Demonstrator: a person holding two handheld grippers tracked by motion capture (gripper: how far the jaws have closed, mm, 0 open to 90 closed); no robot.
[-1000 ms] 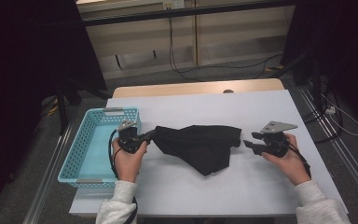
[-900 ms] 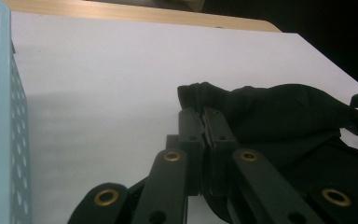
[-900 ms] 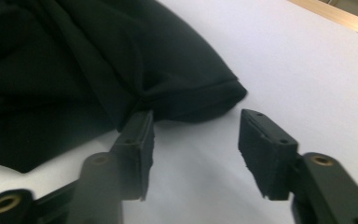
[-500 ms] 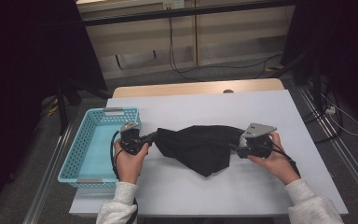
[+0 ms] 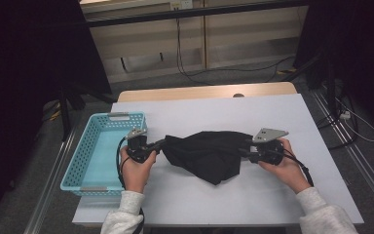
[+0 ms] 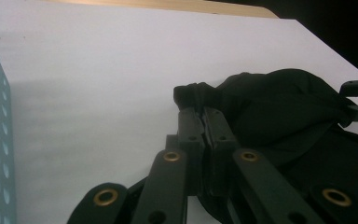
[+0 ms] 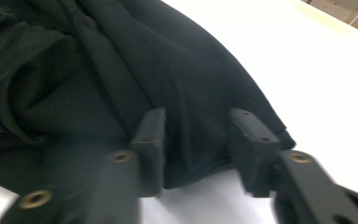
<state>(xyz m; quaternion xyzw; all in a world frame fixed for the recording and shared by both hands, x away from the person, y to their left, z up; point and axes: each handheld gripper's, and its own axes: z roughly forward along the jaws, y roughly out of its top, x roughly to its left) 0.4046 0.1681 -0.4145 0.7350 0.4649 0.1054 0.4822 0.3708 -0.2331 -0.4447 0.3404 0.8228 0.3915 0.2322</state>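
Between the two hand-held grippers, on the white bench (image 5: 272,117), lay the black cloth (image 5: 209,153), bunched and creased. The left hand-held gripper (image 5: 159,144) had its jaws pressed together on a gathered corner of that cloth; in the left gripper view we saw the fabric pinched at the tips of the left hand-held gripper (image 6: 204,114), with the rest of the cloth (image 6: 279,105) spreading away beyond them. The right hand-held gripper (image 5: 243,151) sat at the opposite edge, its jaws having just been closing. In the right gripper view the hem of the cloth (image 7: 121,60) lay between the jaws of the right hand-held gripper (image 7: 196,128), which stood apart with a gap on either side; the picture was blurred, so the pads seemed not to press it. Behind the left hand-held gripper, just beside it, stood the light blue basket (image 5: 85,156).
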